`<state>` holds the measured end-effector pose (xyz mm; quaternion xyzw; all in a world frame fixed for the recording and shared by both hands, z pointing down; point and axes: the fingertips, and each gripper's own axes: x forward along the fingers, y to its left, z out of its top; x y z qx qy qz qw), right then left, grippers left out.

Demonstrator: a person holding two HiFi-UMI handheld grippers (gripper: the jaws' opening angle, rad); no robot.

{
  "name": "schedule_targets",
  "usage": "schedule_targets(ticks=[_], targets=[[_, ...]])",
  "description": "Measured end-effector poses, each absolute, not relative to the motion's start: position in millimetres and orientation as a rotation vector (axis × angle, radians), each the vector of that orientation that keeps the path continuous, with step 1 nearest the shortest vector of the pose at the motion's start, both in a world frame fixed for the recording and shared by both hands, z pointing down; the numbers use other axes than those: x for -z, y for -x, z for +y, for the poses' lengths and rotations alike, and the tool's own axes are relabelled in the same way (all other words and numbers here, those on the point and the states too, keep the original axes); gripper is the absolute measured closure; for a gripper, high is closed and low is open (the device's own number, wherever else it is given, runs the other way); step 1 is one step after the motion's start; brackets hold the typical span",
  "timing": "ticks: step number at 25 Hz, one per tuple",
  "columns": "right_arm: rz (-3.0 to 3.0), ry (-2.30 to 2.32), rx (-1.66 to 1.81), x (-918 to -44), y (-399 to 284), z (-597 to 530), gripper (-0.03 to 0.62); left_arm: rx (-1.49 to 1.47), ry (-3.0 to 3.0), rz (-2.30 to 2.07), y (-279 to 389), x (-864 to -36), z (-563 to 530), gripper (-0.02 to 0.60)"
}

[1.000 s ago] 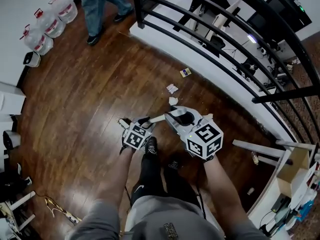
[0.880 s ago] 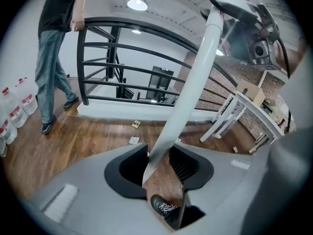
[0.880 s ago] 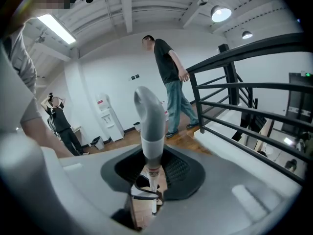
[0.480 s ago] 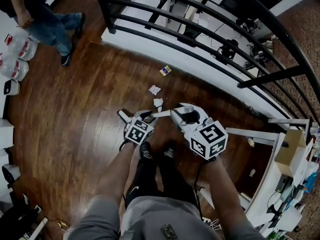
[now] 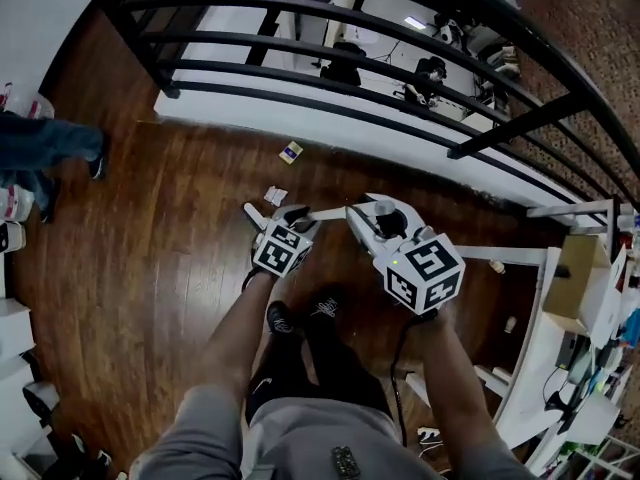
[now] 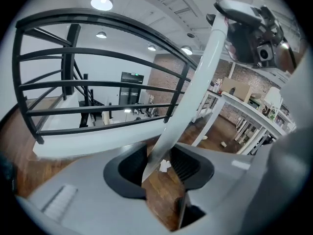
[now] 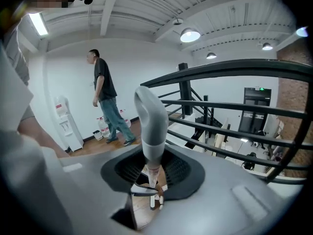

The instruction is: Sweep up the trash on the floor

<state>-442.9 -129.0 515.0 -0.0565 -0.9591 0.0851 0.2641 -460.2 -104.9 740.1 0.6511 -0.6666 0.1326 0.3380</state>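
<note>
Both grippers are on one long white handle [image 5: 325, 213]; its lower end is hidden. My right gripper [image 5: 375, 223] is shut on it near the rounded grey top [image 7: 149, 114]. Lower down, the handle [image 6: 183, 106] passes between the jaws of my left gripper [image 5: 275, 213]. Those jaws have just been opening; the handle lies by the left pad with a gap to the other. A white paper scrap [image 5: 274, 195] lies just ahead of the left gripper and shows between its jaws [image 6: 165, 166]. A small yellow card [image 5: 291, 151] lies nearer the railing.
A black railing [image 5: 330, 43] on a white ledge runs across ahead. A person in jeans [image 5: 40, 153] stands at the far left, near a water dispenser [image 7: 66, 124]. White table legs [image 5: 560, 213] and a cardboard box [image 5: 575, 273] are at the right. My shoes [image 5: 300, 313] are below the grippers.
Both grippers have carried the handle to the right along the railing. The scraps now lie by the left gripper instead of ahead of the right one. The person in jeans has slid to the left edge.
</note>
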Motion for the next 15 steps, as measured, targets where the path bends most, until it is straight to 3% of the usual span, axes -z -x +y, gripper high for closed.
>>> schedule_targets(ticks=[9, 15], targets=[[-2.648, 0.054, -0.281, -502.3, 424.6, -210.1, 0.494, -0.417, -1.801, -1.67, 449.0, -726.6, -195.9, 0.436], [-2.731, -0.08, -0.389, -472.9, 375.7, -275.3, 0.494, -0.524, -1.924, -1.592, 408.4, -695.6, -248.3, 0.442]])
